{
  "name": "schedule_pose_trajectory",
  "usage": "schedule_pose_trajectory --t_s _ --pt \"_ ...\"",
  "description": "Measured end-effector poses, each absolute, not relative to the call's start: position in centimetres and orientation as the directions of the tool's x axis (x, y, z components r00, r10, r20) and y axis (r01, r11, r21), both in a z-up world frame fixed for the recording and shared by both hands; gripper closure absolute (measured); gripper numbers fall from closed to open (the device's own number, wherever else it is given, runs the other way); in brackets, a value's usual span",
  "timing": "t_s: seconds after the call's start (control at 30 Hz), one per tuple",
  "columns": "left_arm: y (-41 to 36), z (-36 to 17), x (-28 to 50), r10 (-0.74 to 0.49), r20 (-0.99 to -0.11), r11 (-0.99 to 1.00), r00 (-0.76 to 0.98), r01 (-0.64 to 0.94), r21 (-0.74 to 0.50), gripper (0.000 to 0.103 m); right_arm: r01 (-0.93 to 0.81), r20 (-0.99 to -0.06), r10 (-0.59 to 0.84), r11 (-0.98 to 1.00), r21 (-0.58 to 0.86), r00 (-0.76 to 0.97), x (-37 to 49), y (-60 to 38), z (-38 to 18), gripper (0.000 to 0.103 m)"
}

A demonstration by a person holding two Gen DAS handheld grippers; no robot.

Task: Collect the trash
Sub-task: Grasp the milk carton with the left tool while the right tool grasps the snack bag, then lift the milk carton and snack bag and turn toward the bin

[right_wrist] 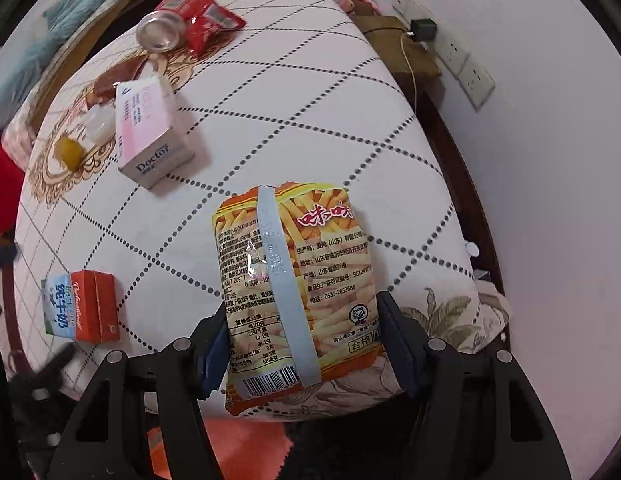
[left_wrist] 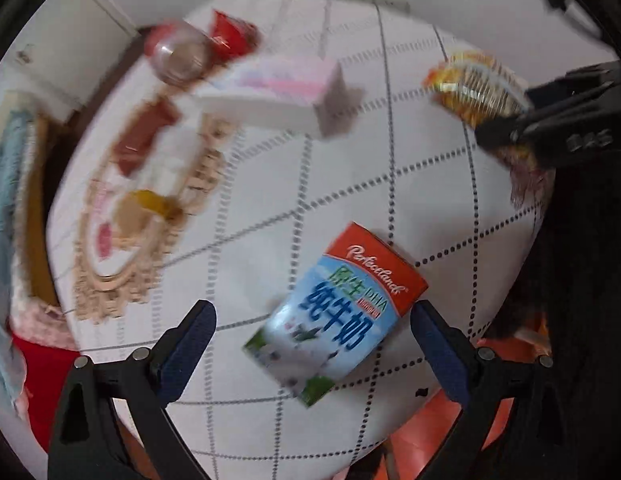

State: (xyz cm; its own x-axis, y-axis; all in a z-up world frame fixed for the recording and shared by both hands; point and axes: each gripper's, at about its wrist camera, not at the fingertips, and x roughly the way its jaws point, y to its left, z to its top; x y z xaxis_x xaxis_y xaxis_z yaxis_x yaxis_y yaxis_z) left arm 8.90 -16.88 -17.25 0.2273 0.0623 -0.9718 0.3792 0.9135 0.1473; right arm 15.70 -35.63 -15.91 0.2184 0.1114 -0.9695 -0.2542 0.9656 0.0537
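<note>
Snack bag [right_wrist: 294,292] pinched betw right tongs [right_wrist: 306,344], both pads on its sides, bag over near table edge [right_wrist: 450,320]. Left tongs [left_wrist: 310,344] spread wide; milk carton [left_wrist: 334,312] lies flat betw tips, nearer right pad, not touching. Ahead-left of both: pink box [right_wrist: 150,128], can [right_wrist: 160,32], red wrapper [right_wrist: 210,20]. Bare cloth betw carton and box.

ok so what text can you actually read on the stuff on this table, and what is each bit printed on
"Perfectland" and "纯牛奶": milk carton
"Doctor": end of the pink and white box
"咪咪", "0539-2653686" and "合格": snack bag held in the right gripper
The snack bag's nutrition table, barcode digits and ingredient text: too small to read
Red packet and can: print too blurred to read
</note>
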Motion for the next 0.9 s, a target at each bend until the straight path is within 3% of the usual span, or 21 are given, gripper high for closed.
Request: schedule_pose_trajectory --t_s 0.03,0.1,0.13,0.27,0.4,0.53,0.57,0.6,0.67,0.9 --pt "-16.9 -17.6 9.2 0.053 -0.974 0.916 0.219 0.378 0.135 0.007 -0.249 -0.969 0.118 0.967 0.063 0.216 15.8 -36.0 -16.0 0.034" --pt "-16.5 -17.7 9.5 0.031 -0.974 0.930 0.223 0.350 0.110 0.023 -0.238 -0.968 0.143 0.967 0.091 0.207 15.9 -36.6 -15.7 0.034" --pt "-16.2 -17.7 9.5 0.018 -0.975 0.938 0.221 0.333 0.092 0.044 -0.235 -0.968 0.145 0.968 0.094 0.207 15.6 -36.8 -15.9 0.034" --pt "-13.8 -17.3 9.6 0.018 -0.973 0.987 0.229 0.153 0.054 0.044 -0.245 -0.965 0.133 0.966 0.076 0.225 15.7 -35.3 -16.5 0.033" --pt "-9.7 -17.8 8.8 0.061 -0.982 0.987 0.178 -0.156 0.033 0.044 -0.277 -0.962 0.117 0.960 0.046 0.246 15.4 -33.9 -16.7 0.034" --pt "-6.4 -18.2 7.6 0.029 -0.981 0.936 0.193 -0.350 -0.041 0.044 -0.323 -0.953 0.227 0.933 0.155 0.198 14.3 -31.9 -16.4 0.034" --pt "-6.1 -18.4 7.5 0.012 -0.981 0.930 0.195 -0.363 -0.061 0.043 -0.333 -0.951 0.258 0.924 0.190 0.173 14.1 -31.5 -16.5 0.033" --pt "-5.7 -18.7 7.5 -0.007 -0.981 0.924 0.193 -0.374 -0.080 0.043 -0.342 -0.950 0.276 0.915 0.214 0.143 13.9 -30.9 -16.7 0.024" --pt "-5.9 -18.4 7.7 0.007 -0.976 0.935 0.217 -0.347 -0.070 0.042 -0.359 -0.951 0.275 0.909 0.210 0.139 13.7 -30.2 -16.9 0.015" --pt "-8.2 -17.9 8.2 0.107 -0.966 0.957 0.234 -0.289 0.035 0.048 -0.370 -0.952 0.250 0.913 0.171 0.177 13.1 -29.6 -16.9 0.012"
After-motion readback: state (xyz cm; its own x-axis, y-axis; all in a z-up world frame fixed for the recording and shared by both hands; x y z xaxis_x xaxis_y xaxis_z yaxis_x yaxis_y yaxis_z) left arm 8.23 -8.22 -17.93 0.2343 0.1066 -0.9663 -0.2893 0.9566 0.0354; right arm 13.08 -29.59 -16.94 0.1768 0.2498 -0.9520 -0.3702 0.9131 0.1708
